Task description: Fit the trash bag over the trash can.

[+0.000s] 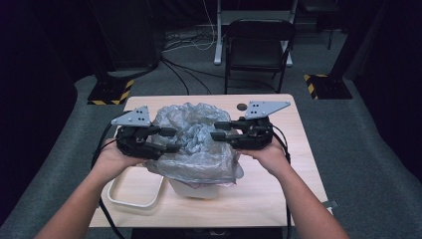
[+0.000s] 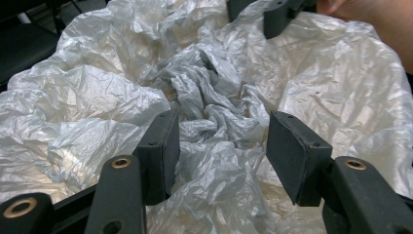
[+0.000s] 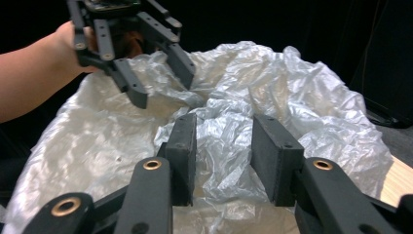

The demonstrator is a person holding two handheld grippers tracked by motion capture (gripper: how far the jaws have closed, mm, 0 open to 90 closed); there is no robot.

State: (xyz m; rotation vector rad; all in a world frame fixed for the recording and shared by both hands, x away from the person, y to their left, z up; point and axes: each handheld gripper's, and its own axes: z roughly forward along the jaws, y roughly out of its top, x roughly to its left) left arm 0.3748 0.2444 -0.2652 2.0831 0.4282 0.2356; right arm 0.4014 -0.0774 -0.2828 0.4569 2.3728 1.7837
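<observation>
Left gripper (image 1: 171, 140) at the bag's left flank, jaws parted, crumpled film between the pads but unpinched. Crinkled clear plastic bag (image 1: 196, 139) mid-table, billowing over a white bin (image 1: 199, 189); white tray (image 1: 134, 191) near-left of it. Right gripper (image 1: 218, 131) at the bag's right flank, jaws apart around a fold, not clamped.

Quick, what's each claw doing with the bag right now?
Left claw: open, crumpled plastic bag between its jaws, not pinched.
Right claw: open, bag film between jaws.
</observation>
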